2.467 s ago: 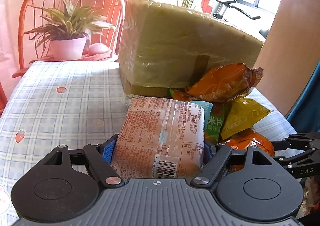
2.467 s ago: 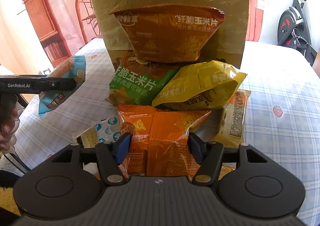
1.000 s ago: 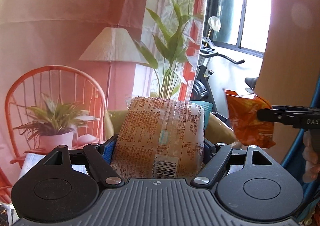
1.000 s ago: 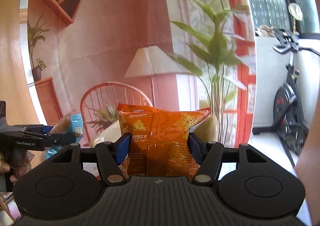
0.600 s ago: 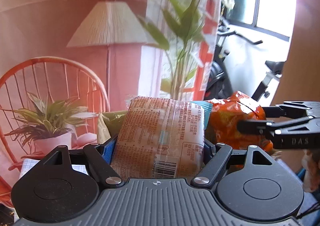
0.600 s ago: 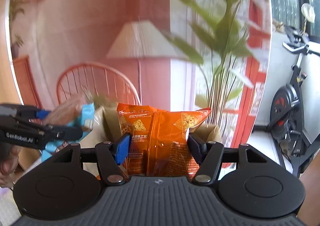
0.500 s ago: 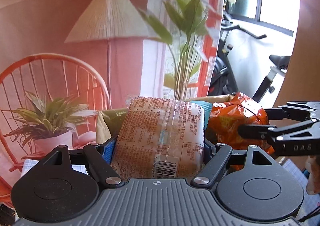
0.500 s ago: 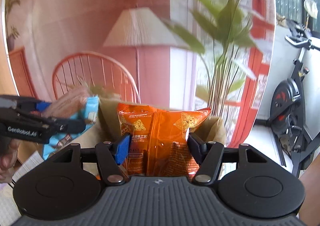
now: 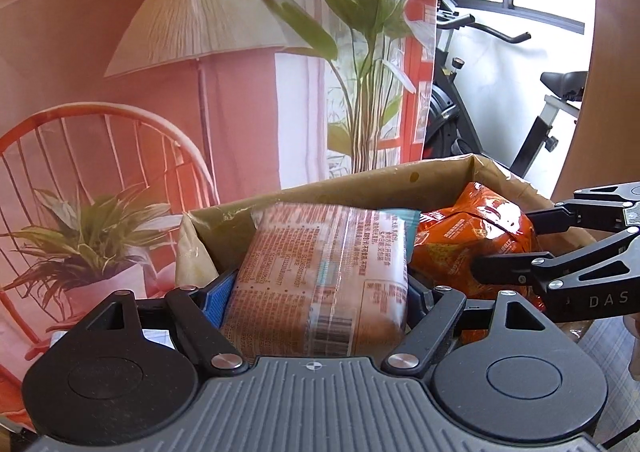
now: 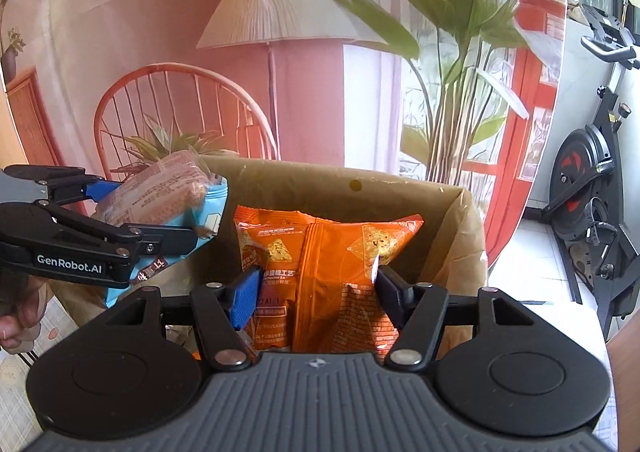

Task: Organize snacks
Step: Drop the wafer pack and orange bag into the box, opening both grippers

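A brown snack packet point(image 9: 320, 272) with a blue end fills my left gripper point(image 9: 316, 292), which is shut on it. An orange chip bag point(image 10: 328, 252) stands upright in my right gripper point(image 10: 316, 284), shut on its lower part. Both hang over the mouth of a brown cardboard box point(image 10: 360, 187), side by side. In the left wrist view the box point(image 9: 360, 179) is open-topped, and the right gripper point(image 9: 502, 242) reaches in from the right with the orange bag point(image 9: 460, 236). In the right wrist view the left gripper point(image 10: 156, 211) comes in from the left with the packet point(image 10: 160, 191). The box's floor is hidden.
Behind the box stand an orange wire chair point(image 10: 180, 107) with a potted plant point(image 9: 92, 244), a floor lamp point(image 10: 276, 11) and a tall leafy plant point(image 10: 452, 31). An exercise bike point(image 10: 592, 179) is at far right. A hand point(image 10: 20, 316) grips the left tool. Checked tablecloth point(image 9: 608, 336) shows low.
Both grippers have carried their snacks up off the table and then forward and down over the box. The box's open top has come into view below them, and the two snacks now sit closer together.
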The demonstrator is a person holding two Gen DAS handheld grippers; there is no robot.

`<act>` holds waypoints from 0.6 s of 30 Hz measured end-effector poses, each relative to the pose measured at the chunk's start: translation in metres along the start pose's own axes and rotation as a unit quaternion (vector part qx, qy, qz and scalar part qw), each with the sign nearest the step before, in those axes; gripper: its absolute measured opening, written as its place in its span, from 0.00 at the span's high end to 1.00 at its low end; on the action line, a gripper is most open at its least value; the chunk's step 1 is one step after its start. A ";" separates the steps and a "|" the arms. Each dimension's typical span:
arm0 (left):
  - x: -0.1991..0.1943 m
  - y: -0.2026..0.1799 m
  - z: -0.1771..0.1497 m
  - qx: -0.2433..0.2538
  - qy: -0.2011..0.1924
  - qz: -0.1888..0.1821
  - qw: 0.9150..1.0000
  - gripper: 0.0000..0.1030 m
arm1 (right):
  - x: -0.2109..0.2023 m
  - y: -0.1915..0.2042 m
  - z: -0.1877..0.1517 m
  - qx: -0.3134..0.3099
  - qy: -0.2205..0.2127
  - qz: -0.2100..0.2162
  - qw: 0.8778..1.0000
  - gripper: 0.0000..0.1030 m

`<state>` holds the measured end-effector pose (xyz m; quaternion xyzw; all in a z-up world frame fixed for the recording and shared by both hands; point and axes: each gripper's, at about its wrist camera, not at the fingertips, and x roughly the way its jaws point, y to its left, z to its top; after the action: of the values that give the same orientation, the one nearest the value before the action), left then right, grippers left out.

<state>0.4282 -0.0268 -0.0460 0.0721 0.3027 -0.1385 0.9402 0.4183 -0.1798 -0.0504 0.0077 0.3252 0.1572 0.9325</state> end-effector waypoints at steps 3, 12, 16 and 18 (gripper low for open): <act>-0.002 -0.002 -0.001 0.010 -0.002 0.006 1.000 0.18 | 0.002 0.002 -0.001 0.004 0.005 0.000 1.000 0.38; -0.016 -0.006 0.002 0.020 -0.017 0.017 1.000 0.15 | -0.001 0.009 -0.003 0.001 0.010 -0.006 1.000 0.30; -0.031 -0.002 0.004 0.009 -0.032 0.018 0.999 0.15 | -0.018 0.013 -0.004 -0.004 -0.003 -0.004 1.000 0.30; -0.040 -0.001 0.004 0.004 -0.039 0.020 0.999 0.15 | -0.028 0.016 -0.006 -0.007 -0.008 -0.004 1.000 0.30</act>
<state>0.3986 -0.0196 -0.0195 0.0769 0.2640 -0.1235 0.9535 0.3897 -0.1738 -0.0361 0.0011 0.3163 0.1557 0.9358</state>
